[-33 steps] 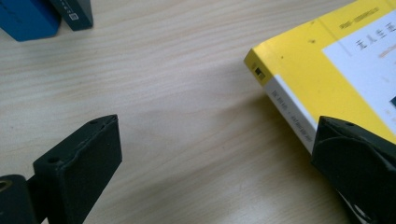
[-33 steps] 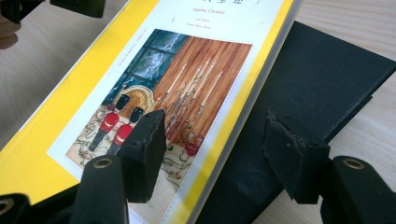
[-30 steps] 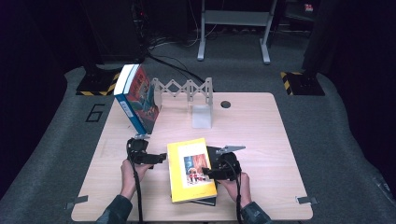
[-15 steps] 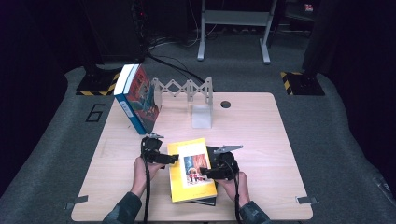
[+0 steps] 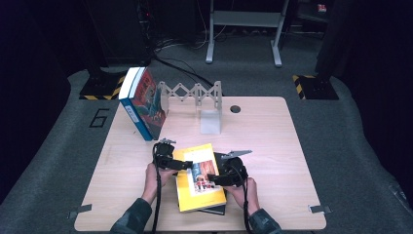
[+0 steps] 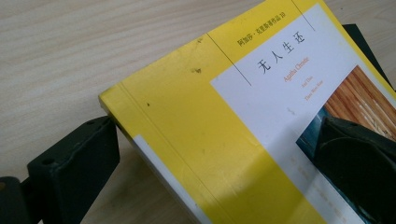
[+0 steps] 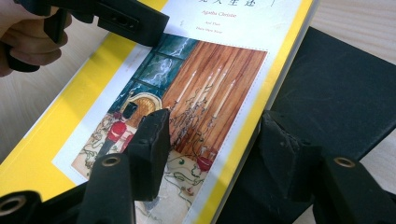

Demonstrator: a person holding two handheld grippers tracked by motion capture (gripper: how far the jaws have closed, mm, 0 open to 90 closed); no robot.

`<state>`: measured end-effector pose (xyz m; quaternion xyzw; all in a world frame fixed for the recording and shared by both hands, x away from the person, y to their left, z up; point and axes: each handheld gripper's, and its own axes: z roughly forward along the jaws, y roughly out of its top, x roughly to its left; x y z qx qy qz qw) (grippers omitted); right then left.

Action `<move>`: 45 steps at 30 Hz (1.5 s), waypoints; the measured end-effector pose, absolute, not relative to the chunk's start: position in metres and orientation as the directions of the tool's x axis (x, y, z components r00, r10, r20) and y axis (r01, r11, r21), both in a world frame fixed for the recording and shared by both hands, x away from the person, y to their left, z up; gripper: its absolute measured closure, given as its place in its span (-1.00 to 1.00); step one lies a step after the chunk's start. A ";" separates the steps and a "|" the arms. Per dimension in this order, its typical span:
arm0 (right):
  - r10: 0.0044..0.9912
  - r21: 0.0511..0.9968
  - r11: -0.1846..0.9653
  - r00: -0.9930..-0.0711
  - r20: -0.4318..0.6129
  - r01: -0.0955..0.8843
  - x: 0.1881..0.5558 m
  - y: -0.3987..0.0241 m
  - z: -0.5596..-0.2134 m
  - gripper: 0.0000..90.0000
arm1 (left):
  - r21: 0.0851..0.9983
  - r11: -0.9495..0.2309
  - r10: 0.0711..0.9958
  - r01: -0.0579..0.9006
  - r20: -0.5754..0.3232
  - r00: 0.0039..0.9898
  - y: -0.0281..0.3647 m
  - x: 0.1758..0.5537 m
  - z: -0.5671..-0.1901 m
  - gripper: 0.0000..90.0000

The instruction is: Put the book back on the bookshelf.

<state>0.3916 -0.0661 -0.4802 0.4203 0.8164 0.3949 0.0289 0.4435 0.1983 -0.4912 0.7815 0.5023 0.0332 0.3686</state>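
Yellow paperback [image 5: 199, 176] lies flat on top of a black book [image 7: 327, 93] at the near middle of the tabletop [image 5: 272, 141], cover up, skewed a bit so the black one pokes out at its right and near edges. Left gripper [image 5: 181, 165] straddles the paperback's far-left corner: one finger [image 6: 74, 163] sits off the spine edge on the wood, the other rests over the cover, fingers open, not yet pinching. Right gripper [image 5: 214, 178] is at the right long edge, one finger [image 7: 152, 144] on the cover picture, the other [image 7: 285, 154] over the black book; its fingers have just been closing with the edge between them but gaps show, so not clamped. Likely step: lift the paperback off. Doing it well means getting the lower fingers under the yellow cover only, not the black book, gripping both sides evenly, then raising level so pages don't fan. An expanding rack [image 5: 192, 92] with an upright blue-spined book [image 5: 143, 102] stands at the far-left side, well apart
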 end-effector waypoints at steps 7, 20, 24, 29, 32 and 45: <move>0.716 0.663 0.333 -0.638 0.285 0.670 0.391 -0.065 -0.479 -0.03 | 0.595 -0.213 0.801 0.775 -0.348 0.487 0.197 0.446 -0.493 -1.00; 0.707 0.659 0.354 -0.651 0.277 0.664 0.398 -0.058 -0.479 -0.03 | 0.624 -0.208 0.804 0.753 -0.329 0.495 0.199 0.446 -0.483 -0.90; 0.701 0.657 0.361 -0.657 0.277 0.662 0.399 -0.056 -0.478 -0.03 | 0.652 -0.209 0.811 0.728 -0.301 0.502 0.200 0.442 -0.476 -0.86; 0.701 0.652 0.362 -0.655 0.280 0.666 0.401 -0.054 -0.478 -0.03 | 0.671 -0.215 0.810 0.709 -0.283 0.514 0.199 0.440 -0.463 -0.81; 0.698 0.656 0.370 -0.663 0.271 0.658 0.402 -0.053 -0.478 -0.03 | 0.684 -0.213 0.818 0.698 -0.266 0.510 0.197 0.439 -0.456 -0.73; 0.705 0.652 0.369 -0.656 0.268 0.663 0.402 -0.051 -0.477 -0.03 | 0.701 -0.272 0.819 0.659 -0.191 0.541 0.190 0.436 -0.435 -0.60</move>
